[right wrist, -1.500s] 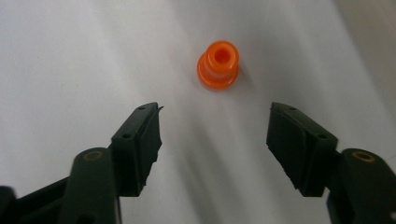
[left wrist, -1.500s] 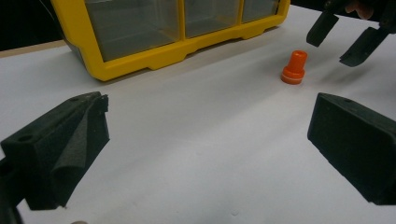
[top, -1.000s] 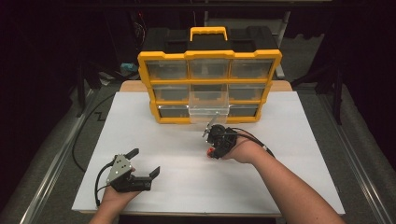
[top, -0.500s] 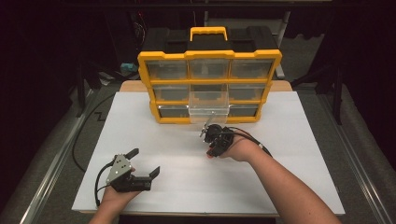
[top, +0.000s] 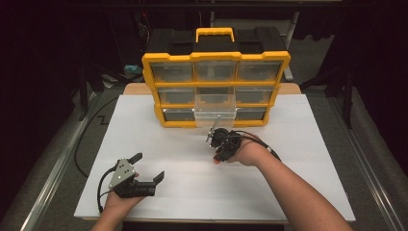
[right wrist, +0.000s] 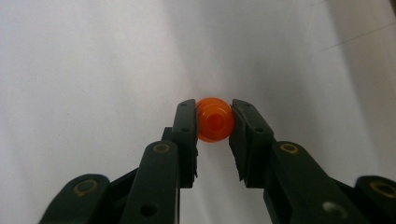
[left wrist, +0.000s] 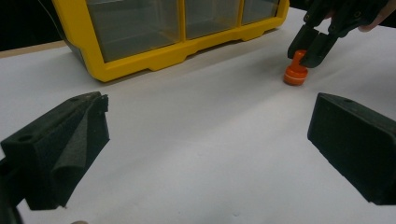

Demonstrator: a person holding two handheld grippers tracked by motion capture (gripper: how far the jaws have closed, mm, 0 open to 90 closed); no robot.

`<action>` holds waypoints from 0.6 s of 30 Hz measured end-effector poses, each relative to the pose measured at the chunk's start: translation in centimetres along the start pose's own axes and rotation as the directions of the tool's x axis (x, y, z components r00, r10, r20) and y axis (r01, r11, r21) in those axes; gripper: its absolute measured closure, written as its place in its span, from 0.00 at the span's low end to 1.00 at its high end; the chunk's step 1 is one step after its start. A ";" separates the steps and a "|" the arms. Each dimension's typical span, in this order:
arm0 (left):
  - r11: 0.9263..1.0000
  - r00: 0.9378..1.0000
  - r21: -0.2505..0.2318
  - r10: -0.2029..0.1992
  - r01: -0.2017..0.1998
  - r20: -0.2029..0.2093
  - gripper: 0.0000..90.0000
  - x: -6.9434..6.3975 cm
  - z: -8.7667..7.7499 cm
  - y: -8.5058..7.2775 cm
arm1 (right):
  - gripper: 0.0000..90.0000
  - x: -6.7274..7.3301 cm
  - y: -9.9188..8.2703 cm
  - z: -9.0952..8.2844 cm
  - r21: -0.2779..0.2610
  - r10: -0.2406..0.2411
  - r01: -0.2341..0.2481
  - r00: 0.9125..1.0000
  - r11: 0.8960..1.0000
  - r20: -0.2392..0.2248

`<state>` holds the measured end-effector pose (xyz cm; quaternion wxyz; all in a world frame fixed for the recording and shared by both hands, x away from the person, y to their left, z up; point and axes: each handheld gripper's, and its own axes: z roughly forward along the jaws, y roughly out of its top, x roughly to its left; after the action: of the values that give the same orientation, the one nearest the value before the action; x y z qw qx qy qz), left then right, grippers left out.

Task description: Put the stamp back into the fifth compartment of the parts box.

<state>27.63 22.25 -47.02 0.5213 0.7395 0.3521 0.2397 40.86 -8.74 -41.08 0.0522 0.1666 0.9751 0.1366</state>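
A small orange knob-shaped piece point(right wrist: 215, 123) stands on the white tabletop point(top: 298, 144) in front of the organizer. My right gripper point(right wrist: 214, 114) points down over it, and its jaws have just been closing, so both pads now press on the piece's sides. From the left gripper view, the right gripper point(left wrist: 308, 53) clamps the top of the orange piece point(left wrist: 296, 73). In the high view the right gripper point(top: 219, 158) is at the table's middle. My left gripper point(top: 149, 167) rests near the front left, open with nothing between its fingers point(left wrist: 70, 140).
A yellow organizer point(top: 216, 57) with clear drawers stands at the back of the table. One clear drawer point(top: 215, 108) in its middle column is pulled out towards the right gripper. Black cables trail from both grippers.
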 end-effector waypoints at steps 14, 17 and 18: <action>1.000 1.000 -0.002 -0.006 0.006 0.004 0.00 0.1 0.0 -0.1 | 0.82 0.1 -1.1 -1.7 0.008 0.006 -0.006 1.000 1.000 -0.027; 1.000 1.000 -0.001 -0.003 0.003 0.006 0.00 0.0 0.0 -0.1 | 0.82 0.1 -1.4 -2.2 0.014 0.004 -0.004 1.000 1.000 -0.031; 1.000 1.000 -0.001 -0.004 0.004 0.008 0.00 0.0 0.0 0.0 | 0.82 0.1 -1.4 -2.3 0.017 0.003 -0.003 1.000 1.000 -0.029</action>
<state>27.65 22.25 -47.08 0.5237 0.7394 0.3512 0.2359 40.02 -10.58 -39.29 0.0366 0.1665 0.9766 0.1309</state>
